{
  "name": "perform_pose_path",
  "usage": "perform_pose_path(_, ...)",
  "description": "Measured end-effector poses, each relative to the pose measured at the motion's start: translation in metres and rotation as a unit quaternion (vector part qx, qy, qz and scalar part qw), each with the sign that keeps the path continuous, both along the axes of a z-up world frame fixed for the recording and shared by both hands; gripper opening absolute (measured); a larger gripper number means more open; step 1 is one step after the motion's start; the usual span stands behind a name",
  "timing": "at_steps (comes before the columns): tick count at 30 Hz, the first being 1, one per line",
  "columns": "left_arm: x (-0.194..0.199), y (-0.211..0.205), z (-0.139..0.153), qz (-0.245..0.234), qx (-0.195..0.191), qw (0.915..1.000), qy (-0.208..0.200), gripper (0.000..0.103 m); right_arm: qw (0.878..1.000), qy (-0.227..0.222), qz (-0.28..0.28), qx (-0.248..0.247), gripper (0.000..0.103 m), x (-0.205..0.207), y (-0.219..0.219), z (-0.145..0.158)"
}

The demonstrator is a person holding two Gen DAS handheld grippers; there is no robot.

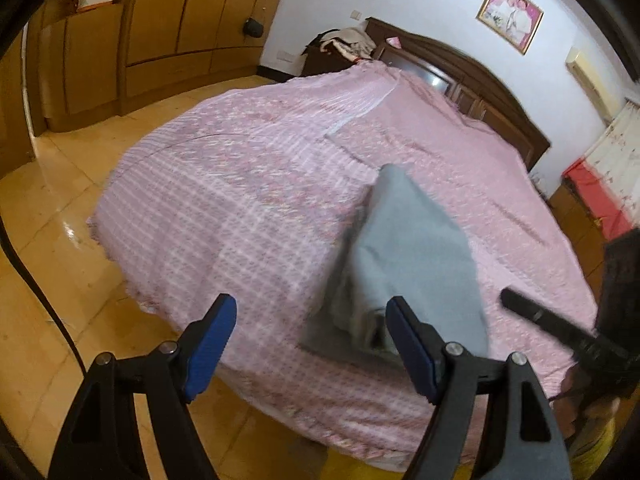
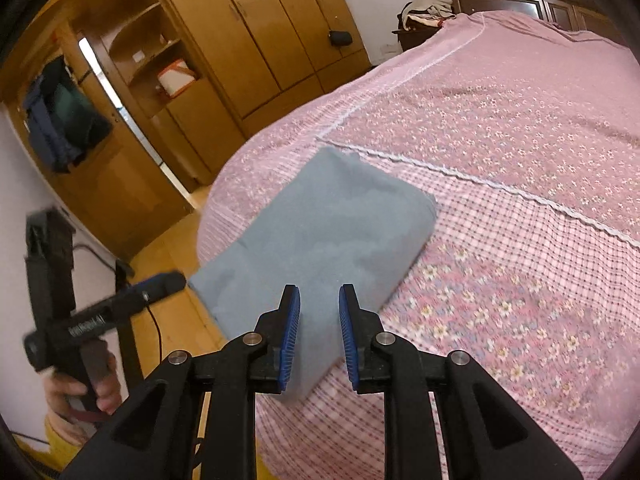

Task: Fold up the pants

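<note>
The grey-blue pants (image 2: 320,236) lie folded in a compact rectangle near the corner of the pink bed (image 2: 520,140). In the left wrist view the pants (image 1: 412,256) are blurred, with loose layers at the near end. My left gripper (image 1: 310,344) is open wide and empty, just short of the pants' near left edge. My right gripper (image 2: 319,334) is open with a narrow gap and empty, hovering over the near end of the folded pants. Each gripper shows in the other's view, the left (image 2: 160,284) and the right (image 1: 532,308).
The bed's pink floral and checked cover (image 1: 248,200) hangs over the edge to the yellow tiled floor (image 1: 52,208). Wooden wardrobes (image 2: 256,24) stand beyond. A dark headboard (image 1: 472,76) and a pile of clothes (image 1: 348,42) are at the far end.
</note>
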State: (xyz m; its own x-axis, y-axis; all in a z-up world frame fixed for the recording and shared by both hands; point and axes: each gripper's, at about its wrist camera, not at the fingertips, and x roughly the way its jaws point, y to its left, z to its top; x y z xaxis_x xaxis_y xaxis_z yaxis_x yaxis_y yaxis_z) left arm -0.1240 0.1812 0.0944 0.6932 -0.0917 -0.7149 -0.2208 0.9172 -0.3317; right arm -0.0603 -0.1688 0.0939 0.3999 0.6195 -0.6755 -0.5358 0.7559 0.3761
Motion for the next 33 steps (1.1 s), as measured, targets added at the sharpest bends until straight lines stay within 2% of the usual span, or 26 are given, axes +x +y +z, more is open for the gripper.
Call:
perform_pose_path(3,0.009,-0.012,-0.001,-0.018,-0.021,0.9996,-0.003,0.081,1.000,-0.005,0.003,-0.011,0.022,-0.002,-0.001,-0.004)
perform_pose_path(9,0.028,-0.029,-0.009,-0.025,-0.004,0.9997,0.006,0.081,1.000,0.001,0.000,-0.007,0.024,-0.002,-0.004,-0.009)
perform_pose_path(13,0.034,-0.031,-0.014,-0.024,-0.013,0.9996,0.007,0.081,1.000,0.006,0.000,-0.005,0.025,-0.002,-0.005,-0.013)
perform_pose_path(15,0.038,-0.030,-0.017,-0.025,-0.020,0.9995,0.007,0.073,1.000,0.009,0.001,-0.003,0.025,-0.004,-0.004,-0.014)
perform_pose_path(18,0.042,-0.027,-0.024,-0.024,-0.035,0.9990,0.014,0.048,1.000,0.007,0.006,-0.002,0.025,-0.006,0.000,-0.014)
perform_pose_path(20,0.043,-0.024,-0.028,-0.028,-0.053,0.9980,0.017,0.014,1.000,0.003,0.014,-0.002,0.025,-0.008,0.004,-0.012)
perform_pose_path(22,0.040,-0.020,-0.028,-0.028,-0.075,0.9968,0.005,0.013,1.000,-0.003,0.024,-0.003,0.025,-0.012,0.009,-0.011)
perform_pose_path(25,0.031,-0.013,-0.018,-0.015,-0.066,0.9976,-0.017,0.012,0.999,-0.014,0.041,-0.004,0.025,-0.018,0.015,-0.010)
perform_pose_path(27,0.030,-0.008,-0.018,-0.012,-0.058,0.9982,-0.013,0.012,0.998,-0.014,0.054,-0.006,0.025,-0.021,0.023,-0.013)
perform_pose_path(30,0.031,-0.004,-0.028,-0.005,-0.065,0.9979,0.003,0.012,0.998,-0.016,0.059,-0.016,0.025,-0.023,0.031,-0.021)
perform_pose_path(33,0.034,-0.005,-0.042,-0.002,-0.057,0.9981,0.022,0.012,0.997,0.002,0.067,-0.031,0.024,-0.020,0.038,-0.033)
